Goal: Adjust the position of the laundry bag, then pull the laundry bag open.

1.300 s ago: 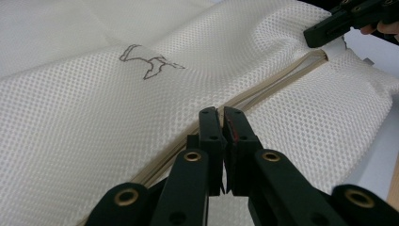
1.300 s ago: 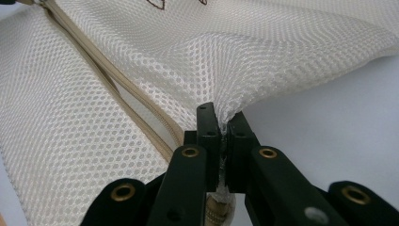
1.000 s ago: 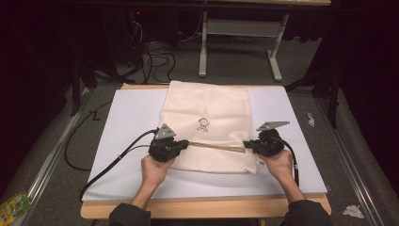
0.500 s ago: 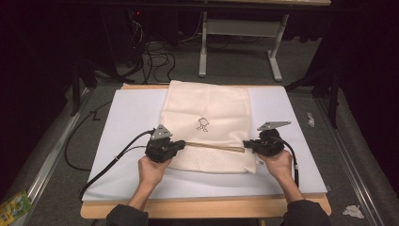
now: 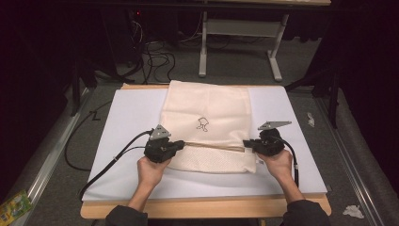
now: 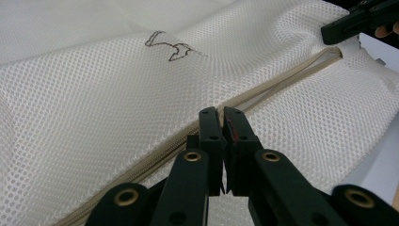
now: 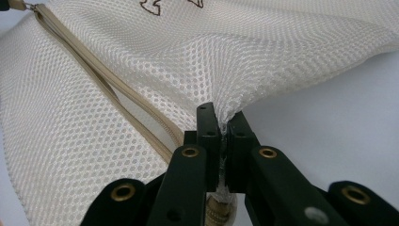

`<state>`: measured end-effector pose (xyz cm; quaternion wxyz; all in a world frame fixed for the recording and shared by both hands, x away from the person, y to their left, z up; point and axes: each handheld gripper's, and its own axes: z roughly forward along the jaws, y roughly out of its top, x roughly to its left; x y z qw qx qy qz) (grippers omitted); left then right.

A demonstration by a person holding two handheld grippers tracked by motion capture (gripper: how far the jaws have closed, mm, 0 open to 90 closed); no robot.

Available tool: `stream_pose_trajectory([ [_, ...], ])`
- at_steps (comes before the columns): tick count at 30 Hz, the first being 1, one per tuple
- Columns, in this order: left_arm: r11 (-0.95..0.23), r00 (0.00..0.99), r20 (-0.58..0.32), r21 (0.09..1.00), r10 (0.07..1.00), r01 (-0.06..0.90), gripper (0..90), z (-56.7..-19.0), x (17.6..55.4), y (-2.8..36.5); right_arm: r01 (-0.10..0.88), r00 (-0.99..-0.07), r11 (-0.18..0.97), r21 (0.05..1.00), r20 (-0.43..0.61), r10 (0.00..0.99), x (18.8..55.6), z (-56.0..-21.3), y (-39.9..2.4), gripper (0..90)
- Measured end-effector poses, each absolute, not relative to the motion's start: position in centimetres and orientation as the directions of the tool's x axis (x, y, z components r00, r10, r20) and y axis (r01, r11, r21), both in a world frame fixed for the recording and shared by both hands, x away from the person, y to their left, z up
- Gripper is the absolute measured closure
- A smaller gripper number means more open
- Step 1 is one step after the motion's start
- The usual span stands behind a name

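Now both grippers are clamped at opposite ends of the zipper (image 5: 214, 146) on the cream mesh bag (image 5: 207, 123), which lies flat mid-table on the white mat (image 5: 127, 117); the right gripper (image 7: 223, 123) has its jaws pinched shut on a tuft of mesh at the bag's right edge, fabric puckering up between them; the left gripper (image 6: 221, 123) sits closed at the left end of the zipper, though what exactly it bites I cannot tell, the slider being hidden. To do this well, I'd judge, keep the right hold firm as an anchor and pull along the zipper line, low and straight, so the mesh stays taut and doesn't bunch. Around: a small line drawing (image 5: 203, 123) on the bag just beyond the zipper; cables (image 5: 155, 49) on the floor at the far side; nothing stands between the two grippers but the bag.
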<state>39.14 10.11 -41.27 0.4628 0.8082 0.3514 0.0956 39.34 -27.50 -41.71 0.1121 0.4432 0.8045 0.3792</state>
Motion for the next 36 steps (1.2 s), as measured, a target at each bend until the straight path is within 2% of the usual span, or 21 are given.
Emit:
stream_pose_trajectory([
  [25,-0.336,0.739,-0.157,0.815,0.655,0.471,87.5,-40.5,38.9,10.8,0.617,-0.589,0.336,0.712,0.134,0.797,39.5,-40.8,-27.4,88.7],
  [36,-0.350,0.741,-0.159,0.804,0.653,0.480,87.6,-40.8,38.3,10.5,0.627,-0.585,0.315,0.713,0.162,0.795,39.5,-41.1,-27.8,88.6],
])
